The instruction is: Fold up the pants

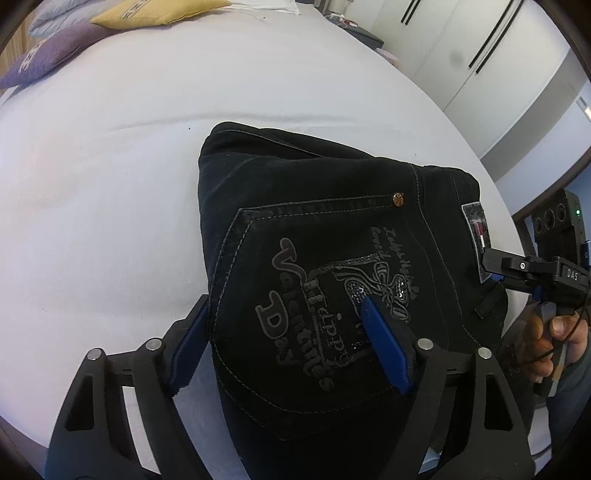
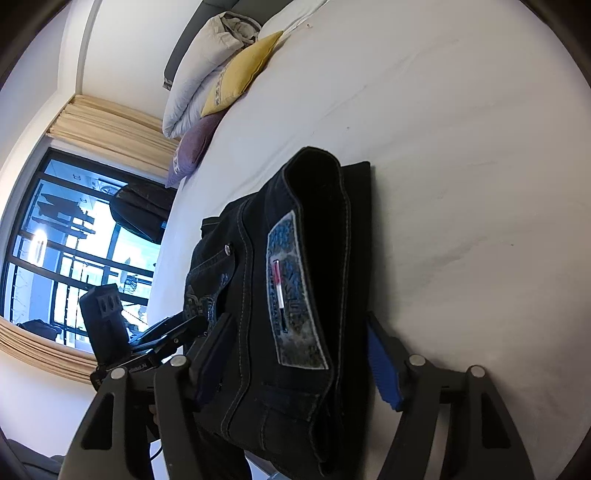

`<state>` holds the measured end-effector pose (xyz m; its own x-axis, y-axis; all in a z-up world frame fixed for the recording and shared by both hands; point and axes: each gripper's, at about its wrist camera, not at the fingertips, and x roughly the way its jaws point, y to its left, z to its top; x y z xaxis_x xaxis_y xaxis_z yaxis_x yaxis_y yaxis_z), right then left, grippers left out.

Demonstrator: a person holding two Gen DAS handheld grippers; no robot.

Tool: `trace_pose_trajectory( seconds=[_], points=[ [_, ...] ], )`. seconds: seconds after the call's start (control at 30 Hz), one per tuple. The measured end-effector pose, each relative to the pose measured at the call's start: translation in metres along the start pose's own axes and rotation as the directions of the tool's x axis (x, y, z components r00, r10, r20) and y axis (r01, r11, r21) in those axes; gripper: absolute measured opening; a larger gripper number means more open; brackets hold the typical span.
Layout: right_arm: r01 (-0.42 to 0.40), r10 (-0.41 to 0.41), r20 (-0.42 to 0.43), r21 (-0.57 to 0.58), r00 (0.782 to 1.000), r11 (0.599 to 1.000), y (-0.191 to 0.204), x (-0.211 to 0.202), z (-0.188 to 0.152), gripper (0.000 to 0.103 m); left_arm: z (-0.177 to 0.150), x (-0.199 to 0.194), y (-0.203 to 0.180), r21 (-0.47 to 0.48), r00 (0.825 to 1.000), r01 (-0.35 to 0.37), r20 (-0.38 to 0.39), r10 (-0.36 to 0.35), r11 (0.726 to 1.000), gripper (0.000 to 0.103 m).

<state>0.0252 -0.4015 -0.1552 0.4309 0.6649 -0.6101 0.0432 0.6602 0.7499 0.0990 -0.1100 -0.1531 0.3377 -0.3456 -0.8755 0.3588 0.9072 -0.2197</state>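
Black jeans (image 1: 332,236) lie folded into a compact stack on the white bed (image 1: 110,184), back pocket with embroidered lettering facing up. My left gripper (image 1: 284,332) is open, its blue pads straddling the near left edge of the stack. My right gripper (image 2: 295,365) is open, its jaws straddling the waistband end of the jeans (image 2: 295,277), where a grey-blue label shows. The right gripper also shows in the left wrist view (image 1: 491,264) at the stack's right edge, held by a hand.
Yellow (image 1: 159,13) and purple (image 1: 48,55) cushions and folded bedding (image 2: 207,70) lie at the head of the bed. White wardrobe doors (image 1: 461,55) stand beyond the far side. A window (image 2: 74,240) with curtains is on the other side.
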Motion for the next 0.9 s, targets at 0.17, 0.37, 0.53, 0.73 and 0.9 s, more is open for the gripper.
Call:
trace_pose_trajectory(
  seconds=[0.17,0.37,0.53,0.73,0.9],
  points=[
    [0.044,-0.044,-0.006,-0.026,0.999,0.999,0.004,0.002,-0.002,0.062,0.003,0.002,-0.014,0.031,0.999,-0.035,-0.006,0.035,0.999,0.068],
    [0.129,-0.13,-0.005,-0.088,0.991,0.988,0.011,0.005,-0.007,0.044,0.005,0.0,-0.025,0.068,0.995,-0.098,-0.003,0.098,0.993,0.046],
    [0.179,-0.179,0.014,-0.139,0.984,0.974,0.018,0.003,-0.011,0.037,0.006,-0.002,-0.035,0.101,0.991,-0.135,0.009,0.135,0.986,0.042],
    [0.238,-0.233,0.05,-0.199,0.971,0.951,0.029,-0.001,-0.017,0.029,0.005,-0.007,-0.039,0.109,0.988,-0.152,0.021,0.151,0.982,0.036],
    [0.288,-0.273,0.092,-0.246,0.958,0.925,0.04,-0.005,-0.024,0.025,0.001,-0.015,-0.049,0.113,0.986,-0.165,0.046,0.161,0.98,0.028]
  ],
)
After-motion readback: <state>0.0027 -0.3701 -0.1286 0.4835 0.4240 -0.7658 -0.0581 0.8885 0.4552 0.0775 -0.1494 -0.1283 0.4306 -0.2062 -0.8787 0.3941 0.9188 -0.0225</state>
